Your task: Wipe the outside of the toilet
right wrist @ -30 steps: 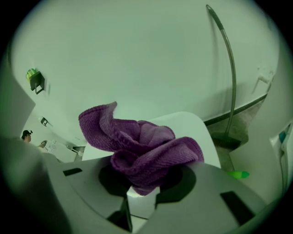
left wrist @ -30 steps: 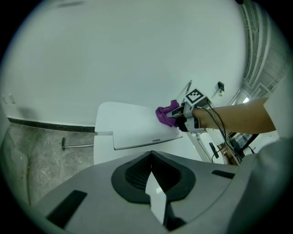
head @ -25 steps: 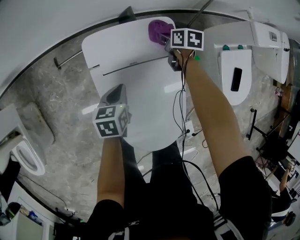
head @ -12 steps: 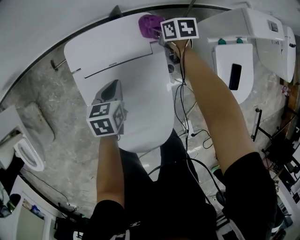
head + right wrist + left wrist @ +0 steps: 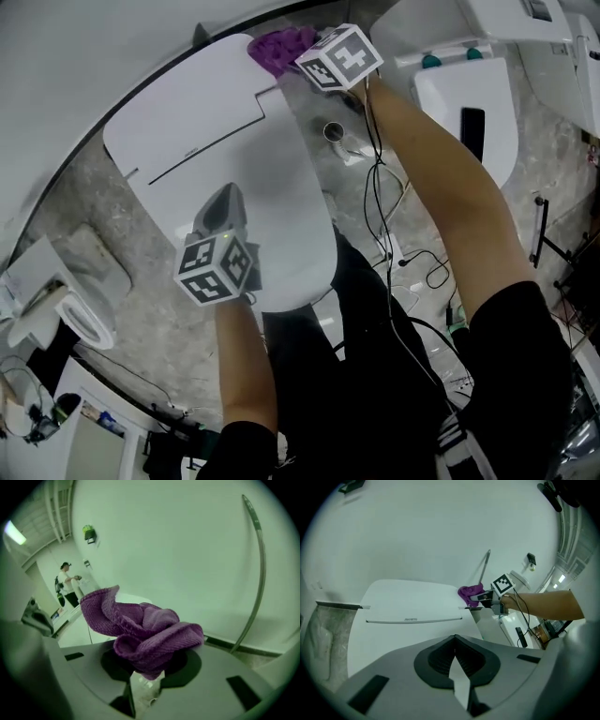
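Between R gripper (image 5: 146, 670) fingers, purple cloth (image 5: 140, 630) at toilet (image 5: 234, 159).

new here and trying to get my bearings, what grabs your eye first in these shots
The crumpled purple cloth stands out most, pinched in the right tongs at the back right corner of the white toilet, close to the wall. The left tongs are shut on nothing, above the front of the closed lid.
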A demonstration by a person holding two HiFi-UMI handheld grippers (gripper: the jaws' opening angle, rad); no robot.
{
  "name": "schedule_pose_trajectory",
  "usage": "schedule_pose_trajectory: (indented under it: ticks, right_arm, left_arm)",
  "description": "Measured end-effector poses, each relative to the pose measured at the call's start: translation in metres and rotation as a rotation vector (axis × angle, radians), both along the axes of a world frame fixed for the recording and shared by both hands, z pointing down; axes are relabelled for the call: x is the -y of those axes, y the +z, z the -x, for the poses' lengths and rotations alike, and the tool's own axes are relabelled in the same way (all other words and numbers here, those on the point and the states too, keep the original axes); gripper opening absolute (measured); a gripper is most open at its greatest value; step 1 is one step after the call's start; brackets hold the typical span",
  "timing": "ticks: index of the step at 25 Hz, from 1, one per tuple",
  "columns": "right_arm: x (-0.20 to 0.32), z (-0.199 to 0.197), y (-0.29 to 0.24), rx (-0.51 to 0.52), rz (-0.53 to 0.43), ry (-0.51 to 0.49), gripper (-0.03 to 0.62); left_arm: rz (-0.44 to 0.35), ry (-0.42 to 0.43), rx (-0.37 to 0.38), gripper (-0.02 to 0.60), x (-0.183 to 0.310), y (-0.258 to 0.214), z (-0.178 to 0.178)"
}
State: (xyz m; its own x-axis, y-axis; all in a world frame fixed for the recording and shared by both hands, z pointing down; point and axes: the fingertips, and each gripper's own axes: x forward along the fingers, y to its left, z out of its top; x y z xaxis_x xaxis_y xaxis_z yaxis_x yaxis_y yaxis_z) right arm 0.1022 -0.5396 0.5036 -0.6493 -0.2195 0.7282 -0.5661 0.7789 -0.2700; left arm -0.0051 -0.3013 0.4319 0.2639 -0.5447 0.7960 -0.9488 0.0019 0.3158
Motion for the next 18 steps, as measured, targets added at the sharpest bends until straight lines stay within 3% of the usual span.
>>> schedule_pose_trajectory:
  ticks: [5, 8, 15, 18]
  right_arm:
    - [-0.011, 0.004, 0.026, -0.034, -0.226, -0.321, 0.107]
    - [-0.012, 0.015, 0.037, -0.031, -0.3, -0.408, 0.106]
    - [-0.004, 0.026, 0.071, -0.087, -0.293, -0.557, 0.106]
    - [-0.003, 0.026, 0.086, -0.096, -0.242, -0.57, 0.106]
  left_arm:
    - [0.021, 0.051, 0.074, 0.009, 0.003, 0.006, -0.001]
    - [0.034, 0.079, 0.115, 0.009, 0.005, 0.011, 0.005]
    - [0.051, 0.088, 0.137, 0.009, 0.014, 0.022, 0.011]
    - [0.066, 0.09, 0.125, 0.009, 0.014, 0.027, 0.007]
